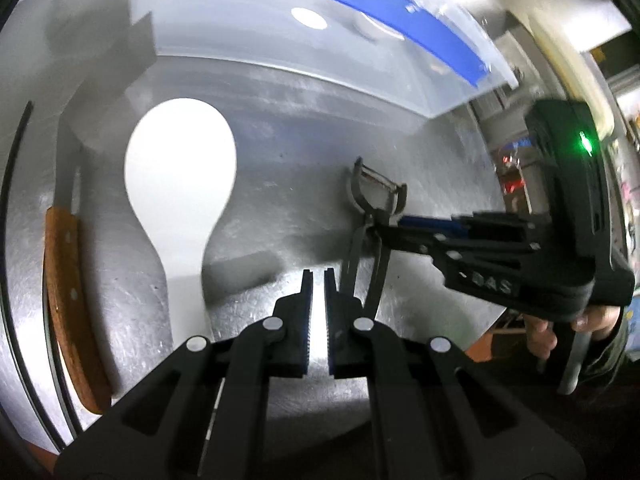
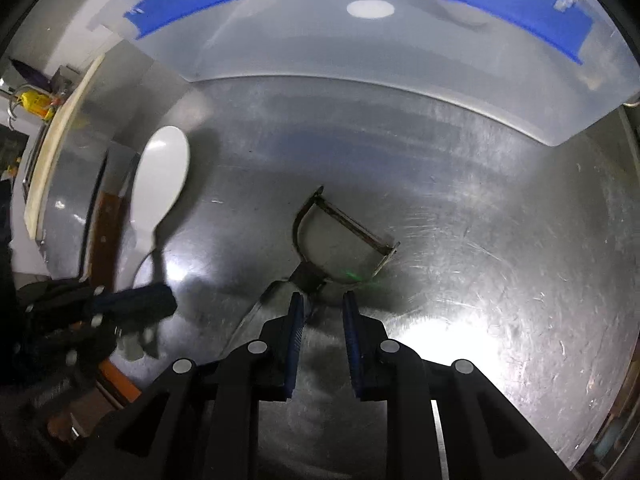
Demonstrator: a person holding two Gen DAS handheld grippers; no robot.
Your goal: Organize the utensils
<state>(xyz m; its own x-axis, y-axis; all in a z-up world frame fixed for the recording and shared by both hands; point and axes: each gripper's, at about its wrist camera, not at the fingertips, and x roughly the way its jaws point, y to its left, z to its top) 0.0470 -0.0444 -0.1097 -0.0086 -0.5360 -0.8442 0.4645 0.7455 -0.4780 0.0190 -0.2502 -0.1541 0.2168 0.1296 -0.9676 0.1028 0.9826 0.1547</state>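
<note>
Metal Y-shaped peeler (image 2: 340,236) is lying on the scratched steel bench (image 2: 500,220), its handle between the right tool's (image 2: 323,308) parted, non-gripping pads. Left tool (image 1: 319,280) is hovering closed, empty. Next: pinching that handle squarely.

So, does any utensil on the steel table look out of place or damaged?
Nothing looks damaged or spilled. The peeler, the white spoon and the wooden-handled knife lie loose on the steel table, outside the plastic bin.
</note>
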